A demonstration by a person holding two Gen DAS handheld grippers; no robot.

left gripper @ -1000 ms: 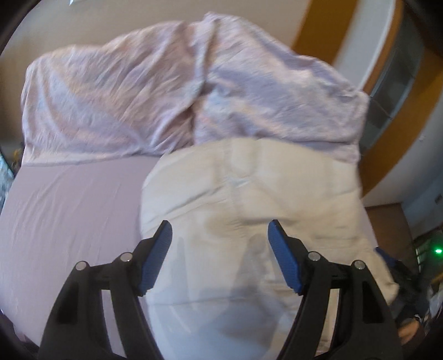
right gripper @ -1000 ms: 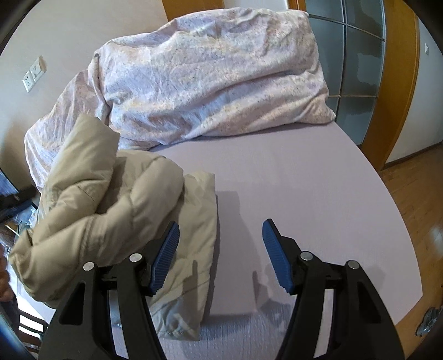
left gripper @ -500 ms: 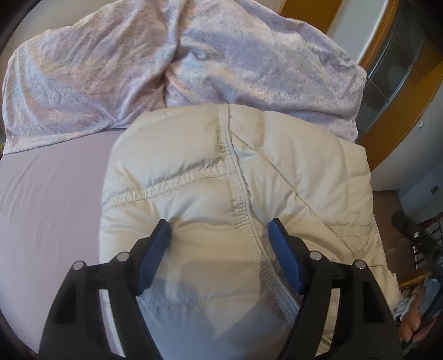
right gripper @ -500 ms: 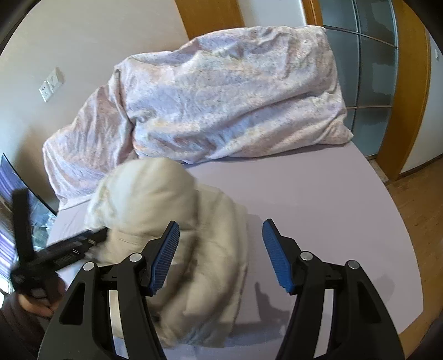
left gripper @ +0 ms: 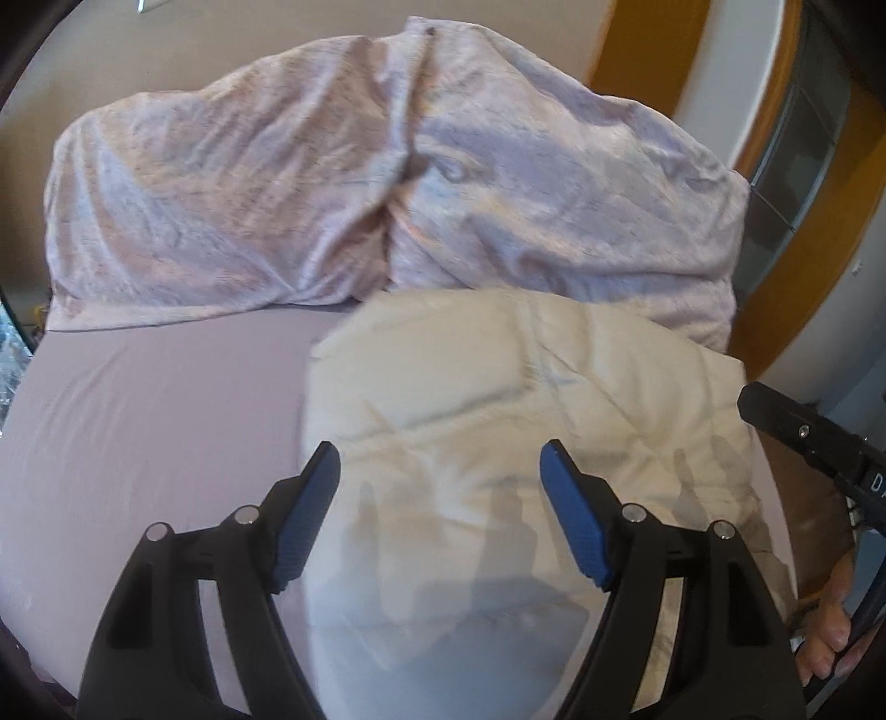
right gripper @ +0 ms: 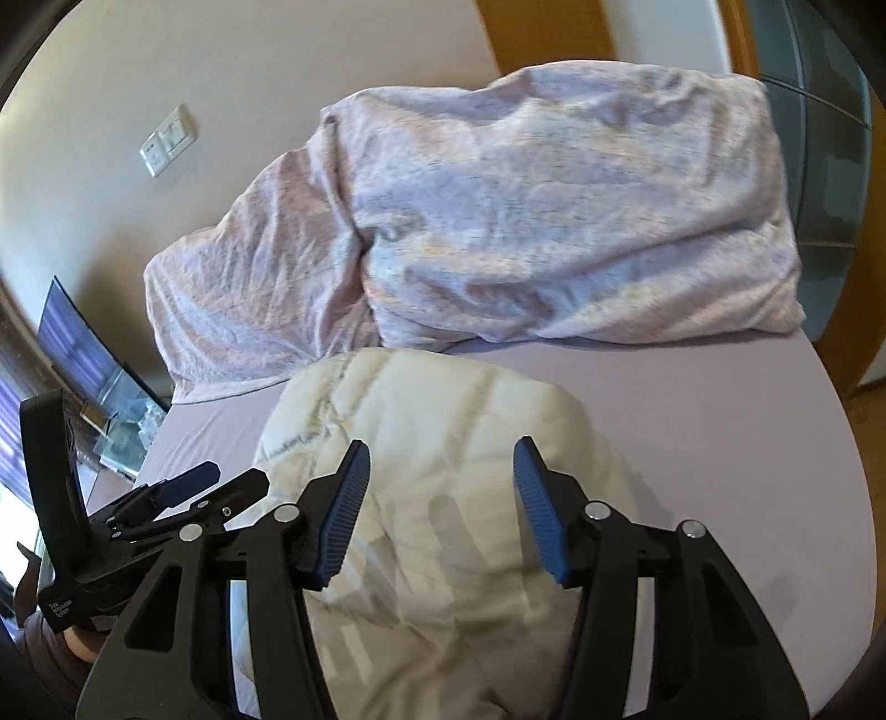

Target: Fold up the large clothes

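Left gripper [left gripper: 440,471] spread wide, blue pads [left gripper: 310,509] apart, nothing between them; it hangs above the cream puffer jacket [left gripper: 515,421]. Its shadow falls on the quilted fabric just ahead of the fingers. In the right wrist view the same left gripper [right gripper: 216,482] shows at lower left, low by the jacket's left edge, fingers parted; contact with the fabric can't be told.

Right gripper [right gripper: 440,471] also spread wide, blue ribbed pads [right gripper: 540,520] apart, nothing pinched, over the jacket [right gripper: 443,443]. Finger shadows lie across the fabric below it. In the left wrist view the right gripper body [left gripper: 814,443] pokes in at the right edge by the jacket's right side, with the person's hand [left gripper: 830,631] below it gripping the handle; its jaws are out of frame there.

Jacket lies bunched in a rounded heap on the near part of the bed, on the lilac fitted sheet [left gripper: 155,432], quilt seams visible, blurred. Its far edge sits right up against the bedding behind.

Further back: crumpled pinkish-lilac duvet [left gripper: 221,205] on the left and a matching pillow [right gripper: 581,221] on the right, both piled along the head of the bed against the beige wall [right gripper: 138,72]. Wall switch plate [right gripper: 169,139] on the wall above the duvet. A monitor screen [right gripper: 77,343] at far left beside the bed. Wooden door frame [left gripper: 631,50] and glass panels [right gripper: 819,138] at far right.
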